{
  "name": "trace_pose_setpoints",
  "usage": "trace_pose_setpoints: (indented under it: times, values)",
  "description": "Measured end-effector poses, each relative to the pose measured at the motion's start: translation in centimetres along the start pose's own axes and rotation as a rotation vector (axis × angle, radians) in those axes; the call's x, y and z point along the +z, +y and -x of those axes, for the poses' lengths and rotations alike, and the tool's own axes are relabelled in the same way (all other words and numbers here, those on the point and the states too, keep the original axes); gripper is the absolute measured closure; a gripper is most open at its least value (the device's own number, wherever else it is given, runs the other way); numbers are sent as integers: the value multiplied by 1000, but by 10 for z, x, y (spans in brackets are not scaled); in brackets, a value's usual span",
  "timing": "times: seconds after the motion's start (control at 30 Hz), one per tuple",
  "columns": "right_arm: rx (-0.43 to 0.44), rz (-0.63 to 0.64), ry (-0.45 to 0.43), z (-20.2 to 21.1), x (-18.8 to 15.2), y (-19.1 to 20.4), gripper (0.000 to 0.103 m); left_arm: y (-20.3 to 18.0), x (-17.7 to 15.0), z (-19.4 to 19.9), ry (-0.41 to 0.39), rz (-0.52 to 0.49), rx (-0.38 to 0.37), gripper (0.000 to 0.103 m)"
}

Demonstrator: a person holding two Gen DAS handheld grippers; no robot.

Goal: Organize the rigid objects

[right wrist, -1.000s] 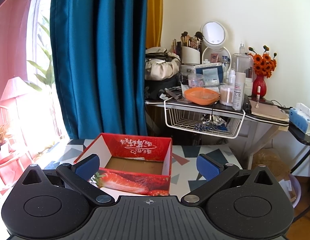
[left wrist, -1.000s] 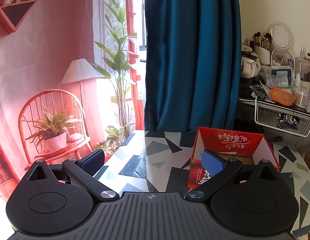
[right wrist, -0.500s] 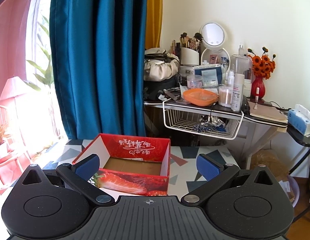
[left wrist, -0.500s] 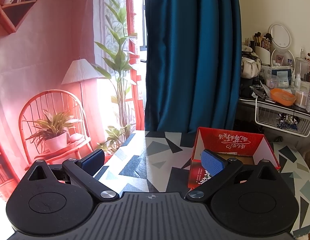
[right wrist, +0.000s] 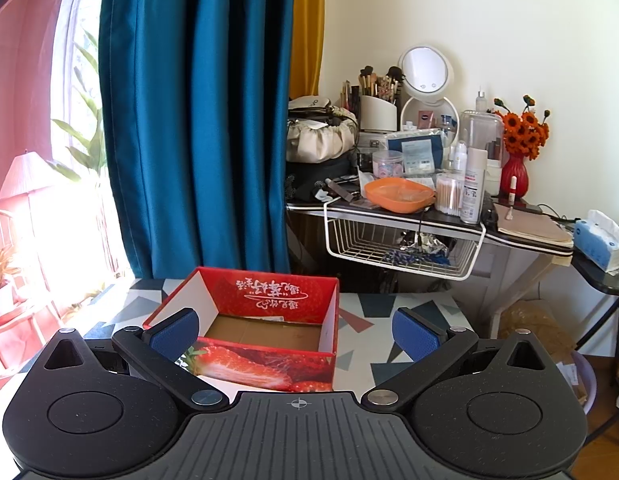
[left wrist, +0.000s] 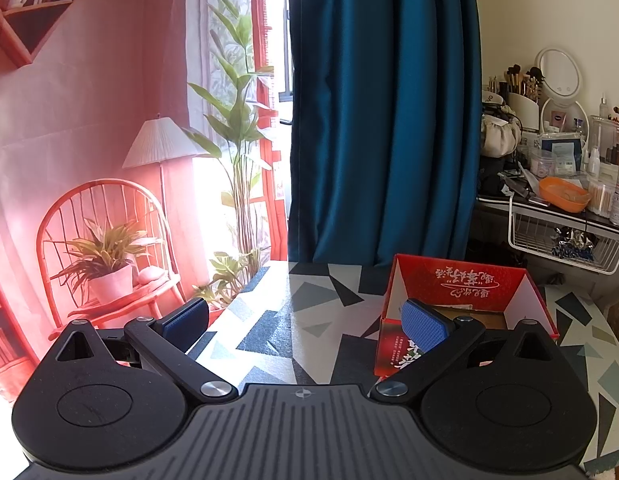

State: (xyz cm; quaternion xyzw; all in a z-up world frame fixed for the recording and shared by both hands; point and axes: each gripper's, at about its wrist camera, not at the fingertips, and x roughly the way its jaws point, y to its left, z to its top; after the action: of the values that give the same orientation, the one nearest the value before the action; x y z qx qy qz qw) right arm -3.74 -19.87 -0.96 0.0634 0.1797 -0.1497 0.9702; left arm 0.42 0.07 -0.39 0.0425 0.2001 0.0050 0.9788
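A red strawberry-printed cardboard box (right wrist: pixel 265 312) stands open-topped on the terrazzo-patterned table (right wrist: pixel 365 312); its brown floor looks bare. In the left wrist view the same box (left wrist: pixel 465 304) sits to the right. My left gripper (left wrist: pixel 305 322) is open above the table, its right pad in front of the box's near left corner, nothing between the fingers. My right gripper (right wrist: pixel 295 332) is open too, spread wide just behind the box's near wall, holding nothing.
A blue curtain (right wrist: pixel 197 120) hangs behind the table. A cluttered vanity desk (right wrist: pixel 429 216) with a wire basket, orange bowl (right wrist: pixel 399 194), mirror and flower vase stands at the right. A printed backdrop with chair and plants (left wrist: pixel 109 240) fills the left.
The right gripper has drifted slightly, so the box and desk sit a little lower and to the left in its view. The left gripper is still.
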Motion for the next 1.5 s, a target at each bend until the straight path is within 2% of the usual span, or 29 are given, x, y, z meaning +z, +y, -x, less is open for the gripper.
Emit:
trace_pose_setpoints:
  times: [0.87,1.17,1.33,1.5]
  values:
    - [-5,17,20,-10,-1,2,0,-3,-5,-10,28,0,-14,0]
    - [10,40,62,-58,-19,3,0,-6,-16,-54,69,-17,-35,0]
    - [35,46,61,-93,-40,-1,0,-10,-33,-94,146,-12,-49,0]
    - [45,43,90,-131,-68,-5,0,-12,-62,-128,215,18,-151,0]
